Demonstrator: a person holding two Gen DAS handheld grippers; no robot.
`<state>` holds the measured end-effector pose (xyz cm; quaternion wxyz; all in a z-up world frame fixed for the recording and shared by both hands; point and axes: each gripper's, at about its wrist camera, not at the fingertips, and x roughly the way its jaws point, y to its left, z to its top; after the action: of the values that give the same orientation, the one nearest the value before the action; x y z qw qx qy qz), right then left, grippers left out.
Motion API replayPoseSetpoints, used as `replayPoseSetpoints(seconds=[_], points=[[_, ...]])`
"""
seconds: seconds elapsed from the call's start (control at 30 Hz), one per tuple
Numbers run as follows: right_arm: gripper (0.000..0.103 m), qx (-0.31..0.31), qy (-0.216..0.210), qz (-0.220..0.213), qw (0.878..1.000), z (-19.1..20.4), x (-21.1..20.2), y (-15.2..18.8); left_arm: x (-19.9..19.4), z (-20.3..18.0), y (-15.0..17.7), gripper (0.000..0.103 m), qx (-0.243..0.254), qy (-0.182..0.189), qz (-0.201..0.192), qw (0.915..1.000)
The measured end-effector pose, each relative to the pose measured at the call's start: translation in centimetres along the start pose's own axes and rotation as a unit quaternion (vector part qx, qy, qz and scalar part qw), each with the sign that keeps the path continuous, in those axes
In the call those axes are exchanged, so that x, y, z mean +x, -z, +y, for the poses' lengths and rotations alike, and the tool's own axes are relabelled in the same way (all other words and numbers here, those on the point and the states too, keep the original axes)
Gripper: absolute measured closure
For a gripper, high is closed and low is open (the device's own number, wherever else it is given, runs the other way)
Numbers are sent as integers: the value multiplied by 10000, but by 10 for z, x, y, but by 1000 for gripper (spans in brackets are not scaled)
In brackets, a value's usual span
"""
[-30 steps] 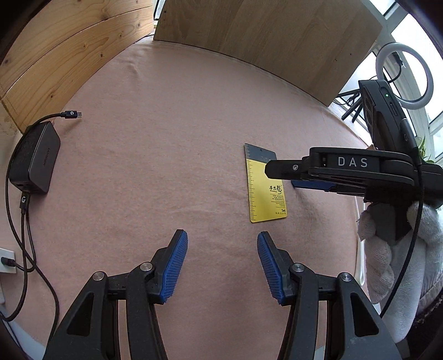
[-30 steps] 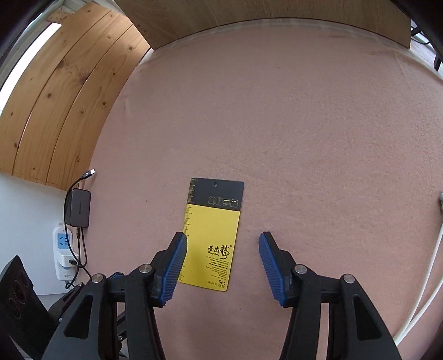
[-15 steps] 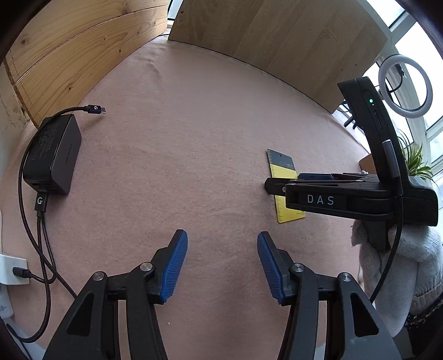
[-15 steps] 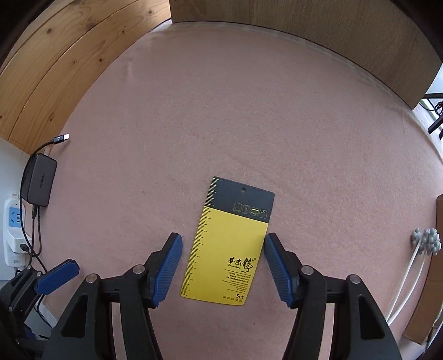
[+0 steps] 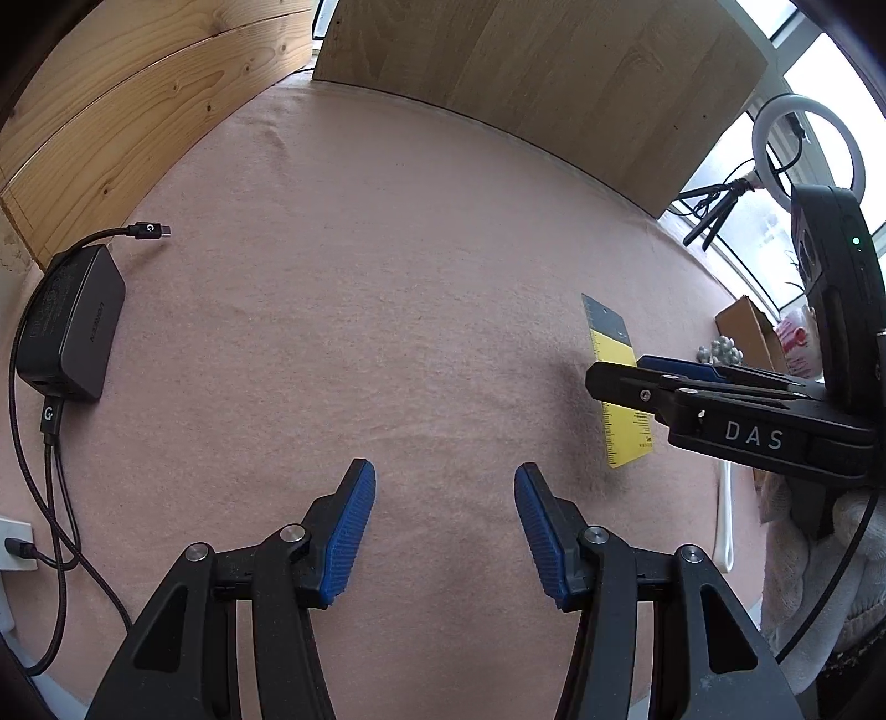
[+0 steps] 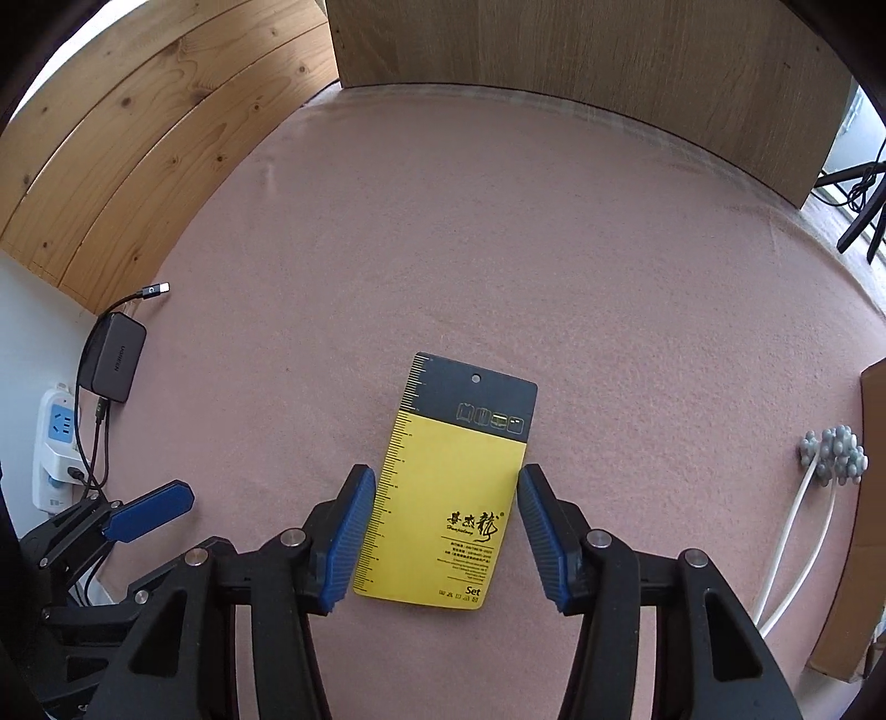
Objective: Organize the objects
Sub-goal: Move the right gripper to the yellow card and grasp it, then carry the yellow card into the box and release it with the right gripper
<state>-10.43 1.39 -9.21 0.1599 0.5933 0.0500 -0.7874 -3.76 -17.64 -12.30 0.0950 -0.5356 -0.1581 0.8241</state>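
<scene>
Right wrist | pink felt tabletop [image 6: 554, 232] | wood panels [image 6: 581, 50] behind

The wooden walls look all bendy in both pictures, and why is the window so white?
Left wrist view: the fisheye lens curves the straight wood panels, and daylight overexposes the window. Right wrist view: the same bending, but the yellow card stays sharp and evenly lit.

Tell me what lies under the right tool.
The yellow and black card lies flat on the pink cloth between the open right tool. Whatever is beneath the card is covered.
</scene>
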Motion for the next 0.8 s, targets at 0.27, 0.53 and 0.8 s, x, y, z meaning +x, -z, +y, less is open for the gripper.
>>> replayPoseSetpoints(seconds=[0.27, 0.53, 0.8], points=[[54, 352, 62, -543, 9979, -69, -57, 28, 18, -58, -5, 47, 268, 80, 60, 9996], [54, 825, 334, -928, 9917, -134, -93, 49, 34, -123, -11, 47, 581, 197, 103, 9981], [54, 1223, 646, -1134, 9839, -204, -113, 70, 62, -170, -14, 47, 756, 248, 205, 9966]])
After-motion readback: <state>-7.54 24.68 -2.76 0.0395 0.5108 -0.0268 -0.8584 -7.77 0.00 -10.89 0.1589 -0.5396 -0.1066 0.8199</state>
